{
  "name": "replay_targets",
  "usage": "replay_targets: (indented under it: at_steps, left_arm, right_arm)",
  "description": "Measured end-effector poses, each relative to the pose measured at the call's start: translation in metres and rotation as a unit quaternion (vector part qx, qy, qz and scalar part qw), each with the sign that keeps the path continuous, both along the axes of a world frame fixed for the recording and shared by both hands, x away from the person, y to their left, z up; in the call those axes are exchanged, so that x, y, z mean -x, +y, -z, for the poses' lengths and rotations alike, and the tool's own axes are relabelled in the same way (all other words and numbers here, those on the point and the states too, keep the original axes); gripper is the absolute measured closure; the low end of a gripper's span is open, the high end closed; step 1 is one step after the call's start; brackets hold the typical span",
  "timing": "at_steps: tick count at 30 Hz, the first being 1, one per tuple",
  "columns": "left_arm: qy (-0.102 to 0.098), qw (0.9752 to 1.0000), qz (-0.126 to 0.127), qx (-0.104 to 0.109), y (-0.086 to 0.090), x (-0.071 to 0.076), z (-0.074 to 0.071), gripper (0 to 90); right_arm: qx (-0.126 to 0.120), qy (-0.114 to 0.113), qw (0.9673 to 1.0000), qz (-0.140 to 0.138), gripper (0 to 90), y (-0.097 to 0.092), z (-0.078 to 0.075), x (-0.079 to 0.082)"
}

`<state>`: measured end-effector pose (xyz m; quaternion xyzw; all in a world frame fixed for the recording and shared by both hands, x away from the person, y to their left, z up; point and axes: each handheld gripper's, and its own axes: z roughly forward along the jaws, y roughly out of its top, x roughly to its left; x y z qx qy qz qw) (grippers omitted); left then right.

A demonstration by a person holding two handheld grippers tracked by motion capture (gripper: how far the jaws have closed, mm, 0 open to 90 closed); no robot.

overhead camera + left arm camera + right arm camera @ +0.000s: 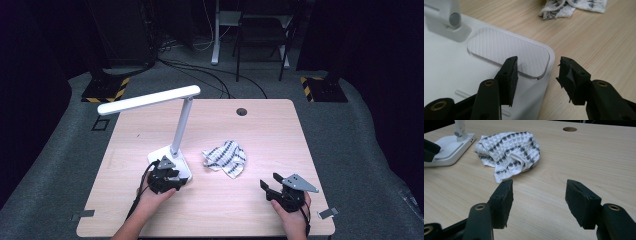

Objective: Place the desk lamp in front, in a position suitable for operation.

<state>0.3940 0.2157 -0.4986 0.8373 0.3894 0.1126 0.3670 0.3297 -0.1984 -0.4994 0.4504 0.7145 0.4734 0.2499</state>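
A white desk lamp [182, 125] stands on the left half of the wooden table [265, 135], its long head [148, 100] reaching left. My left gripper [175, 181] is at the near right corner of the lamp's base [451, 67]. It is open: one jaw hangs over the ribbed panel [506, 48], the other over bare wood beside the base edge [539, 62]. A crumpled white cloth with a dark pattern [226, 158] lies mid-table. My right gripper [270, 181] rests open near the front right, pointing at the cloth [509, 150] with only table between its jaws [540, 185].
A round cable hole [241, 111] sits near the table's far edge. Beyond the table, on the grey floor, are cables [200, 75], a chair frame [260, 40] and two stand feet marked with yellow-black tape [106, 90].
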Motion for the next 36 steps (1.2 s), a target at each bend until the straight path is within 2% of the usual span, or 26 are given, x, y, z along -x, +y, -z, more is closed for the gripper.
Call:
replay_targets:
  at_steps: [4,5,8,9,12,14,15,17,18,20,21,24,25,26,28,29,30,32,34,36]
  left_arm:
    - [0.008,0.9996,0.017,0.022,-0.004,-0.009,0.001,49.3]
    - [0.016,0.9993,0.016,0.030,-0.005,-0.010,0.002,49.3]
    - [0.013,0.9995,0.014,0.024,-0.010,-0.015,0.001,48.8]
    - [0.007,0.9996,0.023,0.014,-0.012,-0.020,0.001,49.0]
    - [0.010,0.9995,0.017,0.025,-0.014,-0.026,0.002,49.0]
    - [0.004,0.9996,0.016,0.023,-0.016,-0.030,0.002,49.0]
    - [0.001,0.9995,0.008,0.030,-0.020,-0.034,0.004,49.0]
    - [0.000,0.9997,0.001,0.023,-0.023,-0.037,0.003,49.1]
    - [-0.004,0.9998,0.006,0.020,-0.024,-0.039,0.003,49.1]
    - [-0.004,0.9997,0.001,0.026,-0.026,-0.040,0.004,49.0]
    - [-0.009,0.9994,-0.011,0.032,-0.028,-0.043,0.005,49.0]
    - [-0.010,0.9995,-0.008,0.029,-0.028,-0.046,0.005,49.0]
    - [-0.017,0.9994,-0.012,0.028,-0.029,-0.048,0.006,49.1]
    - [-0.015,0.9991,-0.016,0.035,-0.030,-0.049,0.007,49.0]
    - [-0.018,0.9993,-0.012,0.030,-0.029,-0.051,0.007,49.1]
    - [-0.020,0.9993,-0.018,0.027,-0.031,-0.054,0.006,49.0]
    - [-0.019,0.9996,-0.016,0.015,-0.031,-0.054,0.005,49.0]
    - [-0.018,0.9996,-0.015,0.014,-0.032,-0.053,0.003,48.0]
    - [-0.014,0.9997,-0.013,0.018,-0.030,-0.051,0.001,47.2]
    - [-0.024,0.9992,-0.018,0.027,-0.023,-0.045,-0.006,47.1]
  right_arm:
    - [-0.002,0.002,1.0000,-0.002,39.1,0.000,0.001,-0.001]
    - [0.002,0.004,1.0000,0.000,39.0,-0.001,0.001,-0.001]
    - [0.002,0.004,1.0000,0.001,39.0,-0.001,0.002,-0.002]
    - [0.004,0.003,1.0000,-0.001,39.0,0.000,0.002,-0.002]
    - [0.003,0.008,1.0000,-0.004,39.1,0.000,0.002,-0.001]
    - [0.007,0.004,1.0000,-0.004,39.0,0.001,0.003,-0.002]
    - [0.006,0.008,0.9999,-0.002,39.0,0.001,0.003,-0.002]
    - [0.004,0.006,1.0000,-0.002,39.0,0.001,0.003,-0.002]
    - [0.004,0.006,1.0000,-0.002,39.0,0.001,0.003,-0.002]
    - [0.004,0.006,1.0000,-0.001,39.0,0.000,0.003,-0.002]
    - [0.005,0.007,1.0000,-0.003,39.1,0.000,0.003,-0.002]
    - [0.003,0.006,1.0000,-0.001,39.1,0.000,0.003,-0.002]
    - [0.004,0.006,1.0000,-0.001,39.0,0.000,0.003,-0.002]
    - [0.004,0.007,1.0000,-0.002,39.0,0.000,0.003,-0.002]
    - [0.004,0.007,1.0000,-0.002,39.0,0.000,0.003,-0.002]
    - [0.003,0.005,1.0000,-0.003,39.1,0.000,0.003,-0.002]
    - [0.004,0.007,1.0000,-0.002,39.0,0.000,0.003,-0.002]
    - [0.005,0.004,1.0000,-0.003,39.0,0.000,0.003,-0.003]
    - [0.003,0.003,1.0000,-0.001,39.0,0.000,0.003,-0.003]
    - [0.003,0.006,1.0000,0.000,39.0,-0.002,0.003,-0.002]
